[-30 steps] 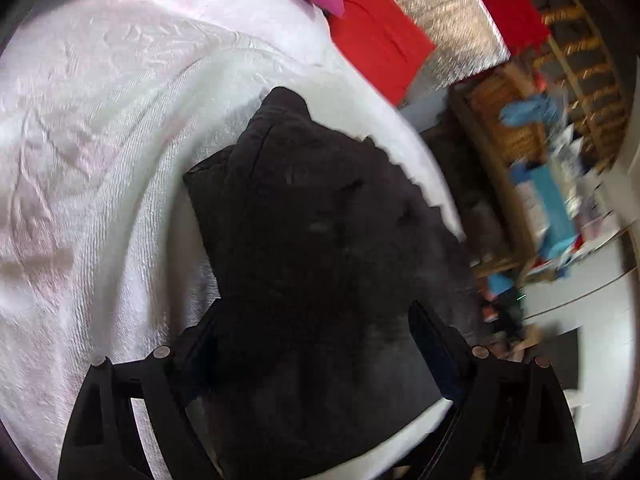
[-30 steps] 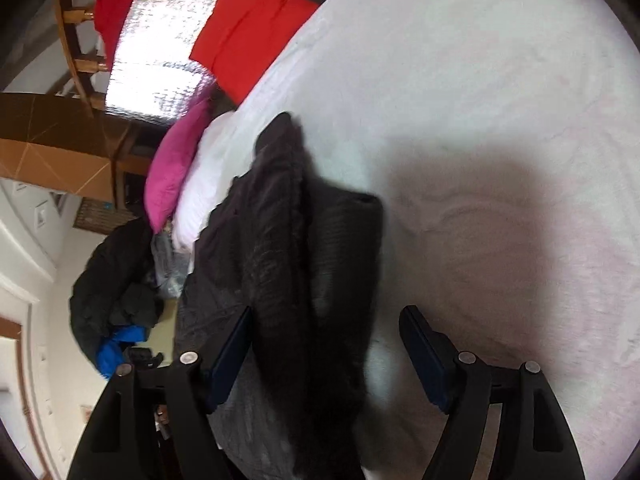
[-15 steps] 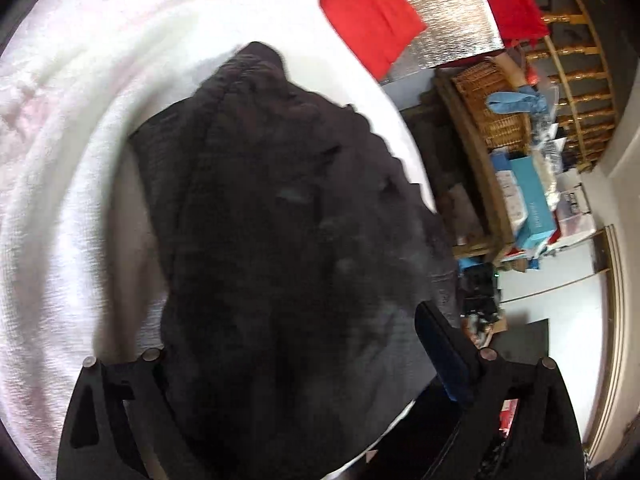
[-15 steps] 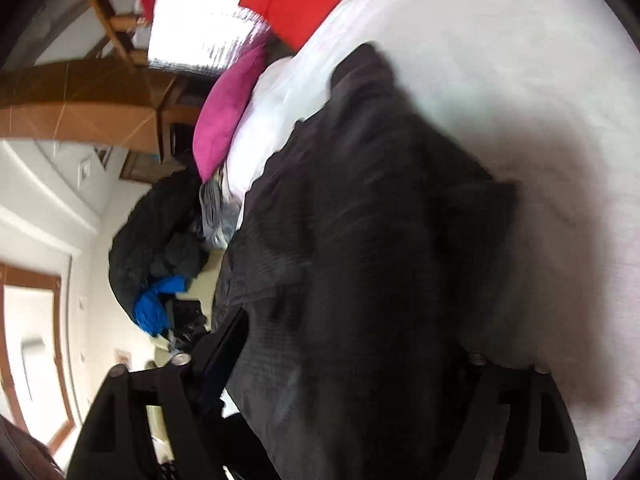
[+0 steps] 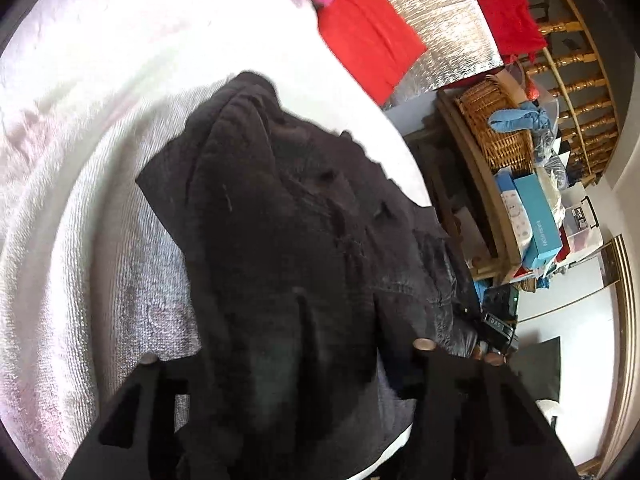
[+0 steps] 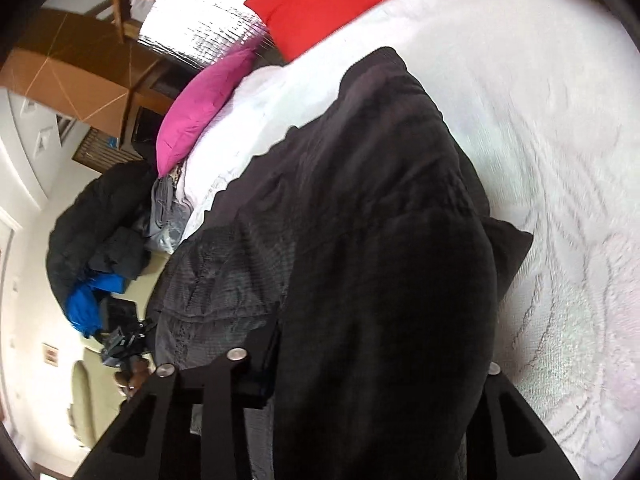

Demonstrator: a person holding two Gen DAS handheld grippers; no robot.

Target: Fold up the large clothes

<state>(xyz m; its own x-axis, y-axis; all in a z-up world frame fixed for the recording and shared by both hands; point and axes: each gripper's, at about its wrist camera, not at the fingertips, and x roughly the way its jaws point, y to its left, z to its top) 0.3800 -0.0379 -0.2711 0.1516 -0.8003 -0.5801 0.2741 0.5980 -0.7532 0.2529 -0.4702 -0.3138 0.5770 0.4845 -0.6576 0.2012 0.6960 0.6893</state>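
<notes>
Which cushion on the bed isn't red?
The pink cushion, lying at the white bedspread's edge. The red cushion beside it leans against the shiny silver panel.

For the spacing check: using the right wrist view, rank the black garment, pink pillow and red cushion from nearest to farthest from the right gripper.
1. Black garment: bunched between the right gripper fingers.
2. Pink pillow: upper left, at the bed's edge.
3. Red cushion: top, beyond the pillow.

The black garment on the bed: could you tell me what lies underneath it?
Under the black garment the white bedspread shows around its edges. Whatever lies beneath its middle is covered, as are the gripper pads closing on it.
</notes>
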